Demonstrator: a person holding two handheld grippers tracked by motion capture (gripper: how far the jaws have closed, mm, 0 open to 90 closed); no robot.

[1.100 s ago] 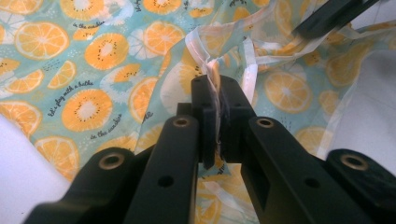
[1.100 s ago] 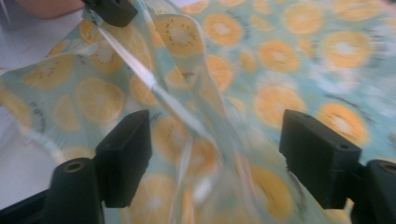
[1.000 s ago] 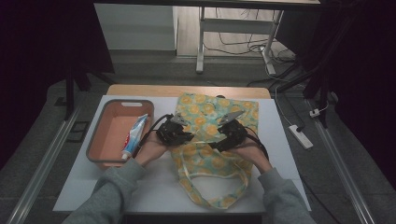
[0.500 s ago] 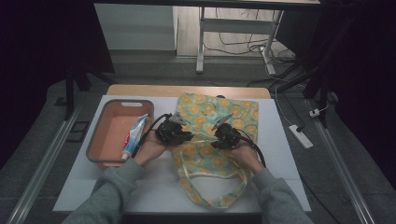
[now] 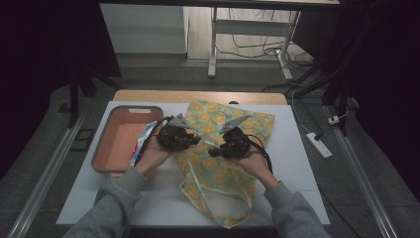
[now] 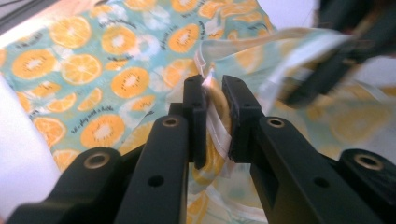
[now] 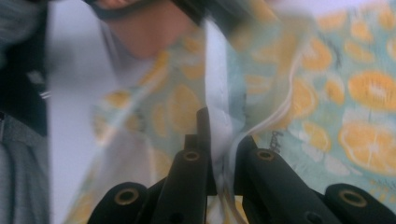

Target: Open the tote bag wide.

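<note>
A fabric bag printed with orange slices (image 5: 218, 158) lies on the white table, its handles trailing toward the front edge. My left gripper (image 5: 194, 140) is at the bag's left side; in the left gripper view its jaws are shut on the bag's white-trimmed rim (image 6: 215, 100). My right gripper (image 5: 216, 148) faces it from the right, and in the right gripper view it (image 7: 219, 140) pinches the opposite rim (image 7: 217, 107). The two grippers are close together over the bag's mouth.
An orange tray (image 5: 119, 139) sits at the left of the table with a toothpaste tube (image 5: 141, 141) leaning on its right side. The white table (image 5: 297, 163) ends at a wooden strip (image 5: 198, 96) at the back.
The right gripper has moved left toward the left gripper, both holding the bag's rim. The left hand stayed nearly still.
</note>
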